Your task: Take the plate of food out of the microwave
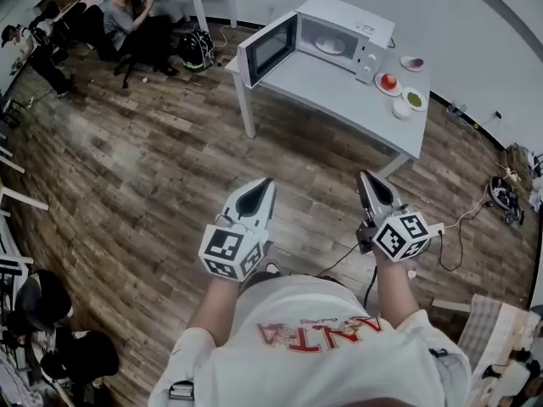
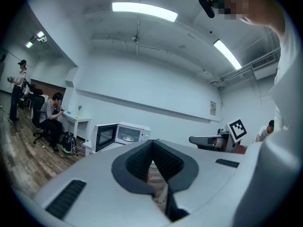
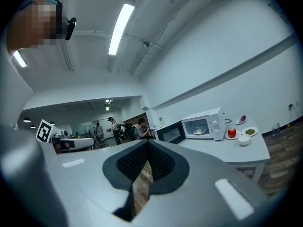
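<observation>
Here the person stands on the wooden floor (image 1: 153, 168), well apart from the white table (image 1: 322, 91) that carries the microwave (image 1: 339, 32). The microwave's door (image 1: 268, 51) hangs wide open to its left, and the plate of food (image 1: 330, 45) sits inside the cavity, pale and round, with nothing touching it. Both tools are held low in front of the person's torso, pointing toward the table. The left gripper (image 1: 265, 185) has its jaws pressed together at the tips, with nothing between them; the right gripper (image 1: 366, 179) likewise has its jaws closed on nothing. On the table just right of the microwave lie a red apple (image 1: 389, 81) on a small plate, a dish of green food (image 1: 414, 98), and a little white bowl (image 1: 401, 108). Farther off, a seated person (image 1: 123, 15) leans at a desk.
</observation>
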Motion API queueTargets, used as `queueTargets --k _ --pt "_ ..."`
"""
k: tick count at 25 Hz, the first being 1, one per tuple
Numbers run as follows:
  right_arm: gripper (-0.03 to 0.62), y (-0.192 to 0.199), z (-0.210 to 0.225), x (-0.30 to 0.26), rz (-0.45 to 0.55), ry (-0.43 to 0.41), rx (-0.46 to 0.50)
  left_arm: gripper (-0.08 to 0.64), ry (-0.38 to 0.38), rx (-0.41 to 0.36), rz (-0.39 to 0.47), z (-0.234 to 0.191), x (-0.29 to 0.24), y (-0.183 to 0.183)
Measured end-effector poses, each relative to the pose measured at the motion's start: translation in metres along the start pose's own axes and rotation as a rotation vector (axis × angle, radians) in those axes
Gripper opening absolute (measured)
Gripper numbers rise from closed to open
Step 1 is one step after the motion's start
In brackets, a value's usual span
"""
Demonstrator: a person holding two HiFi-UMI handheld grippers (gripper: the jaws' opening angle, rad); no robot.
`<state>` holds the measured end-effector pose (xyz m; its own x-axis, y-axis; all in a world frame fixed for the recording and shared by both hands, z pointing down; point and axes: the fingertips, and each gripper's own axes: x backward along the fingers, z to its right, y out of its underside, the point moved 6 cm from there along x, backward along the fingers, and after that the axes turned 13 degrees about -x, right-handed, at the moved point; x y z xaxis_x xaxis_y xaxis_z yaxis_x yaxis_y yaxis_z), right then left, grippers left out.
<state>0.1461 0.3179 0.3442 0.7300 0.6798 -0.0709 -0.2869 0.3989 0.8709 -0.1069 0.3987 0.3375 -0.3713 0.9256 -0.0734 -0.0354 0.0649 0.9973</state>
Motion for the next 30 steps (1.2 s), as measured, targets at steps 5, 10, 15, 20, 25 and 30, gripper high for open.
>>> queueTargets --k 5,10,15,20,25,30 --pt "0.003 0.014 -0.020 -0.027 -0.010 0.016 0.014 0.006 0.020 0.007 0.002 -0.033 0.008 0.010" --pt "0.003 0.012 -0.019 -0.041 -0.021 0.042 0.019 0.006 0.038 0.023 0.016 -0.049 0.000 0.009" --pt "0.003 0.010 -0.015 -0.068 -0.037 0.037 0.023 0.006 0.039 0.034 0.015 -0.068 -0.013 0.011" --pt "0.003 0.000 0.002 -0.104 -0.033 0.003 0.017 0.006 0.021 0.027 0.012 -0.088 -0.040 0.010" --pt "0.003 -0.017 0.032 -0.140 -0.019 -0.013 -0.004 0.006 0.008 0.005 0.005 -0.107 -0.081 0.003" --pt "0.003 -0.044 0.075 -0.173 -0.024 -0.023 -0.029 0.006 -0.004 -0.002 -0.007 -0.118 -0.138 -0.008"
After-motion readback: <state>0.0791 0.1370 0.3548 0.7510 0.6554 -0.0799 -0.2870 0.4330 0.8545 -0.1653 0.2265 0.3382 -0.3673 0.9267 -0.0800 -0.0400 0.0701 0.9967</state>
